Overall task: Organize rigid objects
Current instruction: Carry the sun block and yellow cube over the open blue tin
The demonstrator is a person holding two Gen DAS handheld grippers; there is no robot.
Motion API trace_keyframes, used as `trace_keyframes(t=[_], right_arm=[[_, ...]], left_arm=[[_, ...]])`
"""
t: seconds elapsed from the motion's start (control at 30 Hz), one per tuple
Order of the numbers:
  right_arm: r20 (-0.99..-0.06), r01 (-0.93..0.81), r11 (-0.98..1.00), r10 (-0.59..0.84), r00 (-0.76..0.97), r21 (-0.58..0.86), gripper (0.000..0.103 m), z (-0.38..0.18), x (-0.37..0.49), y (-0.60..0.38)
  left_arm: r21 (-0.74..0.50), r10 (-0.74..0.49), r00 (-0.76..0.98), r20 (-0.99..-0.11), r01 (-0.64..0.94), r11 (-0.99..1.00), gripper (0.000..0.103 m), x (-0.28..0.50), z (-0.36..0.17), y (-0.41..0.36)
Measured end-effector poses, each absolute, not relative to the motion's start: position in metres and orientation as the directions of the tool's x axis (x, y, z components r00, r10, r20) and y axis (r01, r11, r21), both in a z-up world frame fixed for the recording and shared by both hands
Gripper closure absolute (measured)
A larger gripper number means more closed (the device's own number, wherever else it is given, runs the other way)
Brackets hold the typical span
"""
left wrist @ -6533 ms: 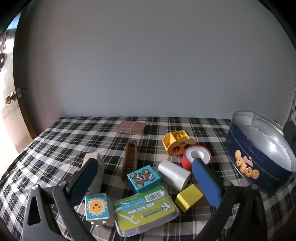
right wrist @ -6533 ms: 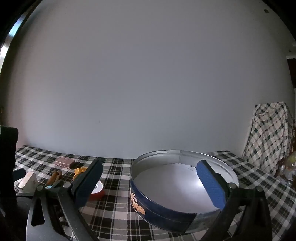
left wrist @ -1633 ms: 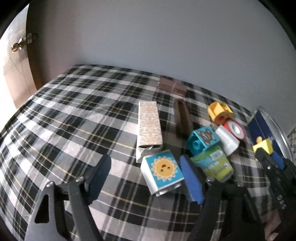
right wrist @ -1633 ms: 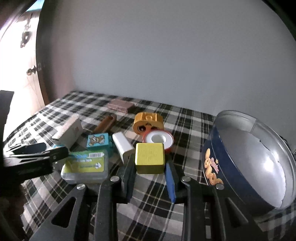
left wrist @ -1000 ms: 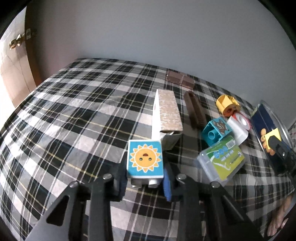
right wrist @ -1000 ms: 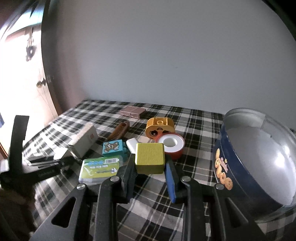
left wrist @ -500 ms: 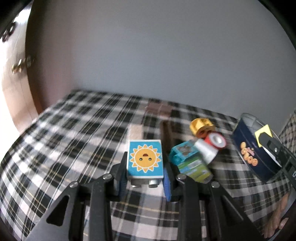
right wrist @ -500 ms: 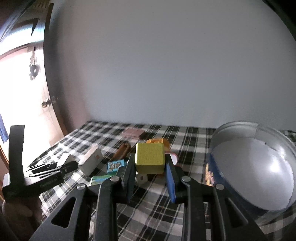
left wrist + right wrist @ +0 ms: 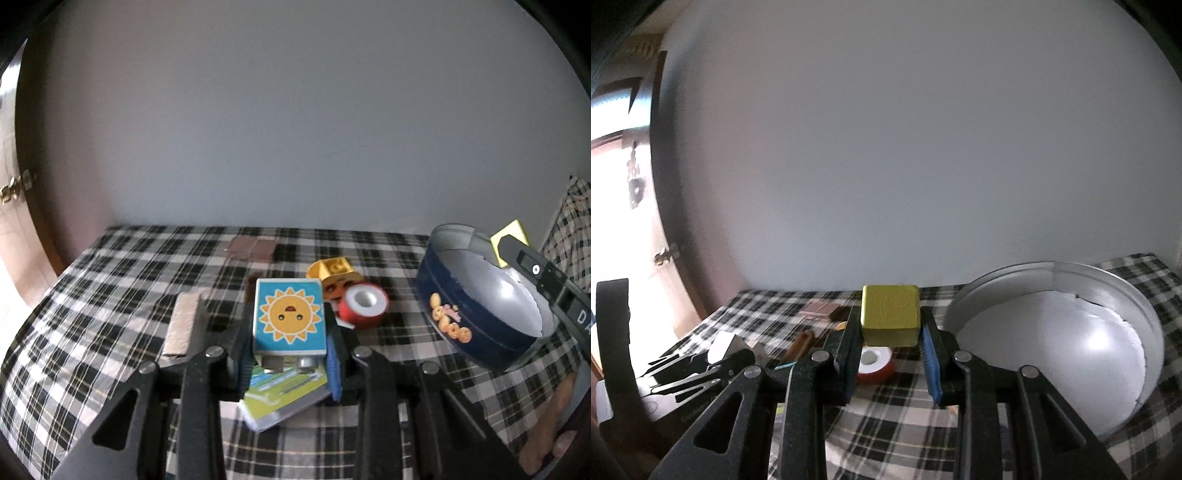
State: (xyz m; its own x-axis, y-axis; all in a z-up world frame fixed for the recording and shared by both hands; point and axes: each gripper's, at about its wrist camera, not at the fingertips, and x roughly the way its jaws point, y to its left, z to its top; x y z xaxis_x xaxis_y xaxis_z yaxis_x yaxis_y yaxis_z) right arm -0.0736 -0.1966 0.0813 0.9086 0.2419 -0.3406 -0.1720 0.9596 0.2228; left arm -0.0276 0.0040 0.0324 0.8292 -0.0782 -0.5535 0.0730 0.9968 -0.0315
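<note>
My left gripper [image 9: 290,343] is shut on a blue block with a sun picture [image 9: 289,317], held above the checked cloth. My right gripper [image 9: 890,341] is shut on a yellow cube [image 9: 890,314], lifted beside the round blue tin [image 9: 1071,354]. In the left wrist view the tin [image 9: 476,325] stands at the right, with the yellow cube [image 9: 511,236] and the right gripper's arm over its far rim. On the cloth lie a red tape roll [image 9: 364,304], an orange block [image 9: 334,275], a green-labelled flat case [image 9: 284,391], a tan box [image 9: 184,323] and a brown flat piece [image 9: 251,249].
The checked cloth [image 9: 110,295] covers the table up to a plain wall. A door with a handle [image 9: 14,188] stands at the far left. A checked cloth-covered thing [image 9: 572,229] sits behind the tin at the right. A hand [image 9: 554,432] shows at the lower right.
Both grippers rose with their blocks held. The left one swung right, so the tin came further into its view. The right one carried the yellow cube towards the tin.
</note>
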Motion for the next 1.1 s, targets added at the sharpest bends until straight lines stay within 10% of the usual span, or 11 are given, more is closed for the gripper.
trace_keyframes(t=[1.1], right_arm=[[-0.346, 0.167, 0.979, -0.119, 0.931, 0.114, 0.071, 0.074, -0.074, -0.347]], left_arm=[[-0.041, -0.246, 0.807, -0.536, 0.266, 0.963, 0.073, -0.003, 0.044, -0.127]])
